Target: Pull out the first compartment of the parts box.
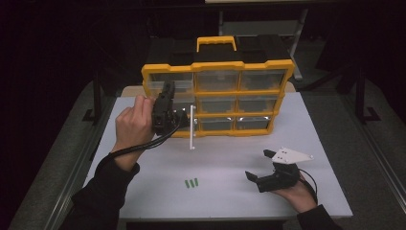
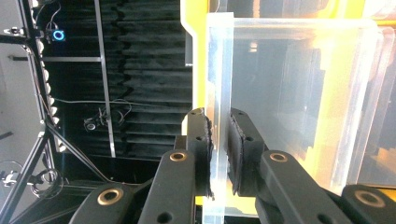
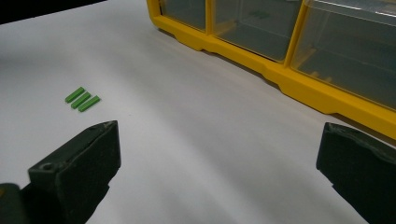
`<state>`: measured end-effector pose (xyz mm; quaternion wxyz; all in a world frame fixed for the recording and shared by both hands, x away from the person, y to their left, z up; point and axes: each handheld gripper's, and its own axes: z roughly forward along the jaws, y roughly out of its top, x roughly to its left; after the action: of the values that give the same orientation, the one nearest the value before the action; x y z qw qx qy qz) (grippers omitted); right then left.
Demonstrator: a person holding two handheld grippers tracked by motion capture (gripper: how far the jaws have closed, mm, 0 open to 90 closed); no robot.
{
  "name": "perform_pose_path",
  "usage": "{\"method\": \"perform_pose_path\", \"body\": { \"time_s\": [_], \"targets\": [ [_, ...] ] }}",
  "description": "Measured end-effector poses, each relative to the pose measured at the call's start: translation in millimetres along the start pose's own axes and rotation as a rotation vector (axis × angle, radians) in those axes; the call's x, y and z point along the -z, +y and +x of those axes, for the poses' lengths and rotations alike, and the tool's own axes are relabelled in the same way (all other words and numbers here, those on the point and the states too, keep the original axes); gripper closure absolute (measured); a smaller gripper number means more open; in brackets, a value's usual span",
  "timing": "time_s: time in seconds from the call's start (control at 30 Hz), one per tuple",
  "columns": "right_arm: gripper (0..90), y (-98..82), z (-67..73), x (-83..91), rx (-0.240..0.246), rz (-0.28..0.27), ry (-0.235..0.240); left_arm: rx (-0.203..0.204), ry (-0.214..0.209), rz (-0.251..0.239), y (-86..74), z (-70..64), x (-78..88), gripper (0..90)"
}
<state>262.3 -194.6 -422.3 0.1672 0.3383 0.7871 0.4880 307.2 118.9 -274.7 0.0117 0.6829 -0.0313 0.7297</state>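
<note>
Clear drawer (image 2: pixel 285 93), left column of yellow organizer (image 1: pixel 218 67) on desk (image 1: pixel 230 158): front wall pinched in left claw (image 2: pixel 219 154), partly drawn out. Right claw (image 3: pixel 219 168) spread, idle. Green pieces (image 1: pixel 191 183) near. Next, likely: straight outward pull.

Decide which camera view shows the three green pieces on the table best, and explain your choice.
The right gripper view: the green pieces lie close and sharp there, three short sticks side by side on the white table. The high view shows them small, between the two hands. The left gripper view looks at the clear drawer instead.
</note>
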Motion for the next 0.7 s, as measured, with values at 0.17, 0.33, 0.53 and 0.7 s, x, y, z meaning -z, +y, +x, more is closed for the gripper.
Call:
{"method": "perform_pose_path", "body": {
  "time_s": [0.17,0.33,0.53,0.7],
  "targets": [
    [0.0,0.0,0.2,0.1,-0.001,-0.001,-0.001,0.002,0.0,0.0,0.3,0.4,4.7,80.1],
    [0.0,0.0,0.2,0.1,0.0,0.0,-0.001,-0.002,0.003,0.0,0.6,0.5,8.9,80.1],
    [0.0,0.0,0.2,0.2,-0.001,0.0,-0.001,0.005,0.008,-0.003,0.7,-0.2,14.1,80.1],
    [0.0,0.0,0.3,0.1,-0.001,-0.001,-0.001,0.002,0.007,-0.006,0.9,0.3,17.6,80.2]
  ]
}}
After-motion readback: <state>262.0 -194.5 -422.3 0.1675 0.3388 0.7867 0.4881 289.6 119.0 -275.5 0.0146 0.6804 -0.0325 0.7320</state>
